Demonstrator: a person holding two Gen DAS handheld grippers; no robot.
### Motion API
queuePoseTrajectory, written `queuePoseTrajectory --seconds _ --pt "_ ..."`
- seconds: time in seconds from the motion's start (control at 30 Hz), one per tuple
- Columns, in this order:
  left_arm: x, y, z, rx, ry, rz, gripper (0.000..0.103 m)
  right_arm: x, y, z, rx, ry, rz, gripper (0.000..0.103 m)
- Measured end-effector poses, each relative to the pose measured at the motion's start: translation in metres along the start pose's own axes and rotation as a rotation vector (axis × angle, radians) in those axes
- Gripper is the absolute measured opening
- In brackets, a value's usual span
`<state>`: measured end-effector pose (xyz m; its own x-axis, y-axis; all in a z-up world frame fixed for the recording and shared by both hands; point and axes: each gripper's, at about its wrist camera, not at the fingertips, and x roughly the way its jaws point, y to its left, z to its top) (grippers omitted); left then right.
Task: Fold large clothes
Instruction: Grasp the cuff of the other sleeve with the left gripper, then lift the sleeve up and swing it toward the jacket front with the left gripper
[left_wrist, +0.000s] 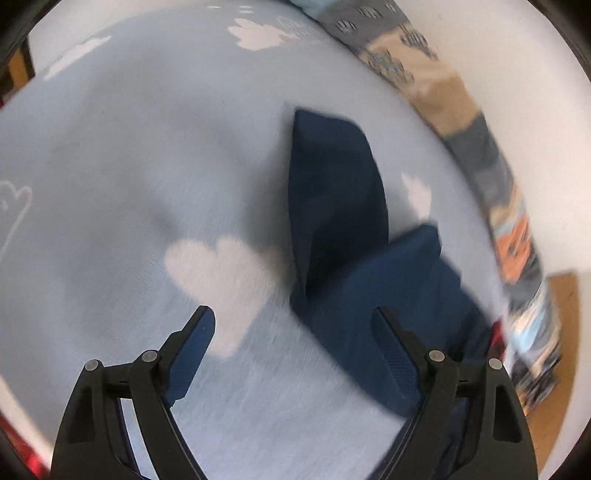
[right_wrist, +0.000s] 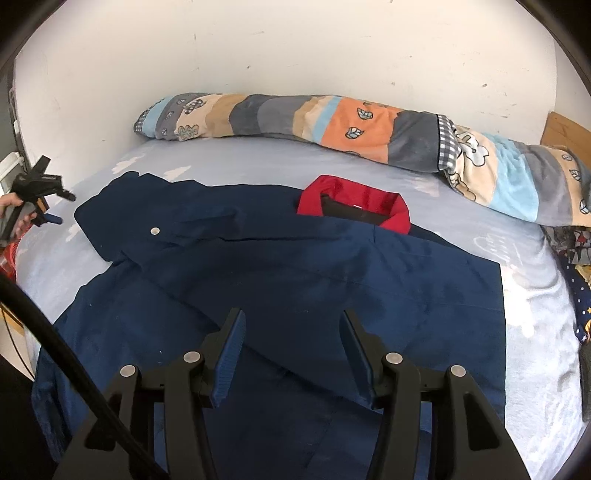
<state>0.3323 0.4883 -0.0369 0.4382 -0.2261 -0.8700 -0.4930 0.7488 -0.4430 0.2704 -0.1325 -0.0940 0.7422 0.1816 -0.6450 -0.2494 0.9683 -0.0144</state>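
A large navy jacket (right_wrist: 280, 280) with a red collar (right_wrist: 354, 201) lies spread on the bed, one sleeve (right_wrist: 155, 225) folded across its front toward the left. My right gripper (right_wrist: 293, 317) is open and empty, just above the jacket's lower middle. My left gripper (left_wrist: 293, 314) is open and empty above the sheet, left of the navy sleeve end (left_wrist: 336, 199). It also shows in the right wrist view (right_wrist: 48, 201), held at the bed's left edge beside the sleeve.
The bed has a light blue sheet with white clouds (right_wrist: 258, 158). A rolled patchwork blanket (right_wrist: 332, 125) lies along the white wall at the back. More patterned fabric (right_wrist: 576, 258) sits at the right edge. A black cable (right_wrist: 55, 332) crosses the lower left.
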Motion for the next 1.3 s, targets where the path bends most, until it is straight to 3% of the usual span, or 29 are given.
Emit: queuePoseTrajectory --seconds 0.03,0.2,0.37,0.53,0.57,0.6,0.63,0.7,0.83,1.07,1.3 --pt "0.003 0.0 0.005 0.001 -0.004 0.01 0.075 0.0 0.0 0.0 -0.001 0.001 0.007 0.057" --pt "0.022 -0.006 0.039 0.001 -0.024 0.073 0.074 0.0 -0.001 0.0 0.005 -0.01 0.018 0.057" --pt "0.058 -0.005 0.062 -0.114 0.035 -0.062 0.074 0.0 -0.002 0.003 0.01 -0.019 0.03 0.057" --pt "0.086 -0.005 0.066 -0.153 0.056 -0.063 0.074 0.003 -0.003 0.003 0.01 -0.019 0.031 0.057" --pt "0.085 -0.008 0.066 -0.16 0.027 -0.069 0.065 0.003 -0.003 0.004 0.009 -0.023 0.026 0.057" --pt "0.084 -0.01 0.066 -0.161 0.012 -0.07 0.045 0.004 -0.003 0.004 0.011 -0.021 0.027 0.057" --pt "0.082 -0.01 0.064 -0.179 0.009 -0.07 0.003 0.004 -0.003 0.004 0.012 -0.02 0.03 0.057" --pt "0.076 -0.008 0.059 -0.218 -0.018 -0.194 0.002 0.004 -0.004 0.004 0.018 -0.025 0.03 0.057" --pt "0.04 -0.02 0.051 -0.172 -0.151 -0.306 0.002 -0.001 -0.006 0.006 0.04 -0.04 0.036 0.057" --pt "-0.051 -0.079 0.029 0.041 -0.377 -0.292 0.001 -0.02 -0.017 0.011 0.085 -0.103 0.02 0.057" --pt "-0.097 -0.167 -0.019 0.289 -0.43 -0.344 0.001 -0.042 -0.033 0.012 0.136 -0.158 -0.009 0.057"
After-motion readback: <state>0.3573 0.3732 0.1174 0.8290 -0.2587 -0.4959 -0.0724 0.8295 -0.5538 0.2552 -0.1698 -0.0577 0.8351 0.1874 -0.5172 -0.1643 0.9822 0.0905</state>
